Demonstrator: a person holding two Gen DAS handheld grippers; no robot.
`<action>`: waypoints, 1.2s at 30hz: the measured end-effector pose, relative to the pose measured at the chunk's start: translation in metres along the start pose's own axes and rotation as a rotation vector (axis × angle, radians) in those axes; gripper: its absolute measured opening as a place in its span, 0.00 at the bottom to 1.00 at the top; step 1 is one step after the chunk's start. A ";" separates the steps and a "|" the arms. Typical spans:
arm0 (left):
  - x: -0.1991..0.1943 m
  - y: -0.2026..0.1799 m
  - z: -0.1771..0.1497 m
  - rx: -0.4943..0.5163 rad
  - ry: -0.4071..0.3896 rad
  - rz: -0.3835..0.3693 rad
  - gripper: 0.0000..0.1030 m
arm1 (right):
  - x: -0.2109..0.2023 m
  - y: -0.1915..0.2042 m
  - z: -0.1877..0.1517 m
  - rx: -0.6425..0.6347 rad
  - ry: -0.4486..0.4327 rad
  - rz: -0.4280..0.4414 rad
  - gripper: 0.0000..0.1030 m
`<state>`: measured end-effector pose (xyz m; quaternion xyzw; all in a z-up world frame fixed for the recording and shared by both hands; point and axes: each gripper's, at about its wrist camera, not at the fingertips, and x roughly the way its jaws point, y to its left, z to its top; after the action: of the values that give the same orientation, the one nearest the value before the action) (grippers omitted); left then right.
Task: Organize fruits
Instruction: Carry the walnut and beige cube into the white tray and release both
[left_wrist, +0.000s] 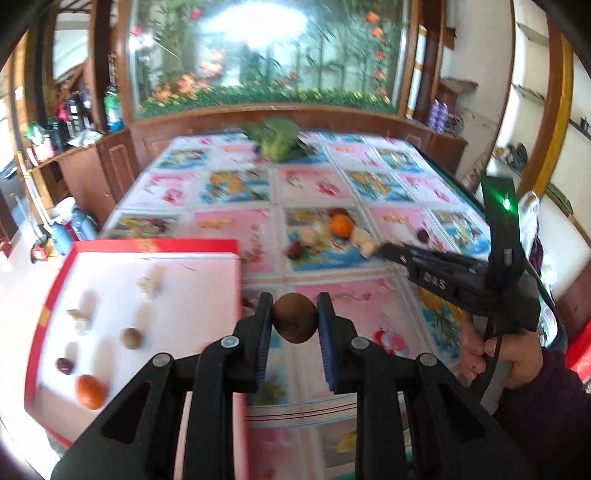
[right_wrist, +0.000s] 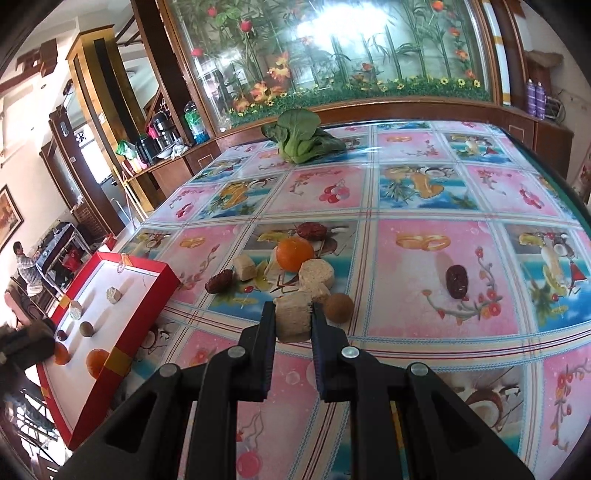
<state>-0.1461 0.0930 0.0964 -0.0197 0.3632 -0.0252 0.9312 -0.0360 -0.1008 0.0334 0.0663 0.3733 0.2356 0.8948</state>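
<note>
The left gripper (left_wrist: 295, 322) is clamped on a round brown fruit (left_wrist: 295, 318), probably a longan, pinched between its two blue pads and held above the patterned tablecloth (left_wrist: 229, 229) just beside the right edge of the red box (left_wrist: 55, 295). Inside the box, on its white lining, already lie an orange fruit (left_wrist: 89, 391), a small dark red date (left_wrist: 65, 365), another brown round fruit (left_wrist: 131, 338) and two pale chunks. The right gripper (right_wrist: 293, 317) is closed on a pale beige cut piece (right_wrist: 293, 317), perhaps sugarcane, at the near edge of the pile in the middle of the table; whether it is lifted clear or still resting on the cloth I cannot tell. Just beside it sit a brown longan (right_wrist: 338, 308), a pale round slice (right_wrist: 317, 273), a tangerine (right_wrist: 294, 253) and red dates, with one date (right_wrist: 457, 281) lying well apart to the right and a leafy green vegetable (right_wrist: 301, 142) at the far end. The risks, as I judge them: the smooth round fruit is held only at two small contact spots, so a jolt or loosened squeeze could let it roll off the glossy cloth; released high, it could bounce and knock the pieces in the box. The right piece could nudge the neighbouring longan as it rises. The only legible writing is "DAS" on the right gripper's body in the left view.
</note>
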 end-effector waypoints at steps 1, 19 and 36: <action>-0.006 0.008 0.000 -0.013 -0.016 0.011 0.25 | 0.001 0.000 0.000 0.007 0.004 0.003 0.15; -0.048 0.103 -0.023 -0.151 -0.112 0.180 0.25 | 0.020 0.155 0.006 -0.154 0.085 0.263 0.15; -0.016 0.131 -0.054 -0.140 0.019 0.268 0.25 | 0.067 0.193 -0.004 -0.163 0.217 0.189 0.15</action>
<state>-0.1904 0.2237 0.0603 -0.0356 0.3724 0.1247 0.9190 -0.0700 0.1006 0.0453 0.0027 0.4396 0.3540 0.8255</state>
